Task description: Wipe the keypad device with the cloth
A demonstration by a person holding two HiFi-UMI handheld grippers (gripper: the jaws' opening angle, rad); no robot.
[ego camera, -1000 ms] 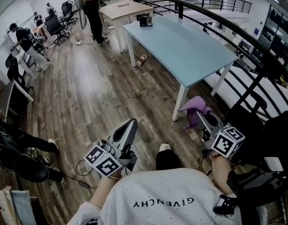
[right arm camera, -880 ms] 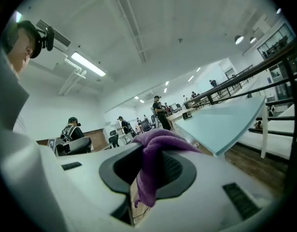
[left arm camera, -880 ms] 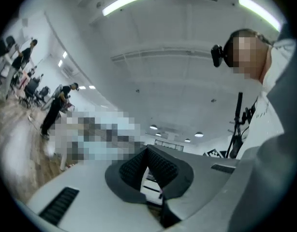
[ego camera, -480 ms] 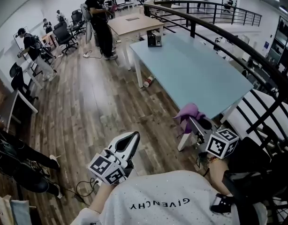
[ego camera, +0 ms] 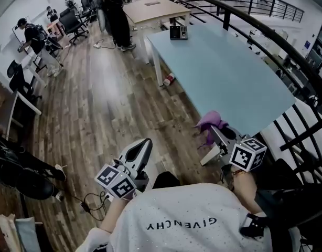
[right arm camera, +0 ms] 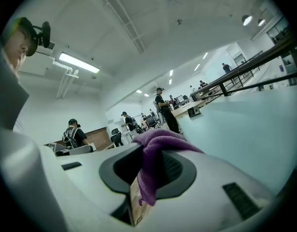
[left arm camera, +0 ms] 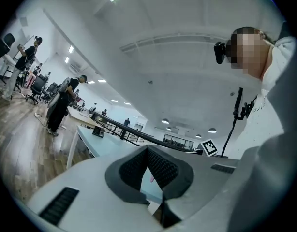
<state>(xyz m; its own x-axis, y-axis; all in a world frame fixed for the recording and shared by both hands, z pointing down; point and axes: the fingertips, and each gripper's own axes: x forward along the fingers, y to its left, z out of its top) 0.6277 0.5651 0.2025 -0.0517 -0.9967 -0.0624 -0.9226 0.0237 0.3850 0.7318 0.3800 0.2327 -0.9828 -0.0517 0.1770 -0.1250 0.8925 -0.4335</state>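
The keypad device stands at the far end of a light blue table; it also shows small in the left gripper view and the right gripper view. My right gripper hangs in the air just short of the table's near corner. It is shut on a purple cloth, which drapes over the jaws. My left gripper is held over the wooden floor, left of the table, with its jaws shut and nothing between them.
A black railing runs along the table's right side. A can lies on the floor under the table. A wooden desk and a standing person are beyond it. Cables lie at lower left.
The view has swung so the table and keypad device sit lower and nearer in the frame. Both grippers keep their hold and stay close to the body.
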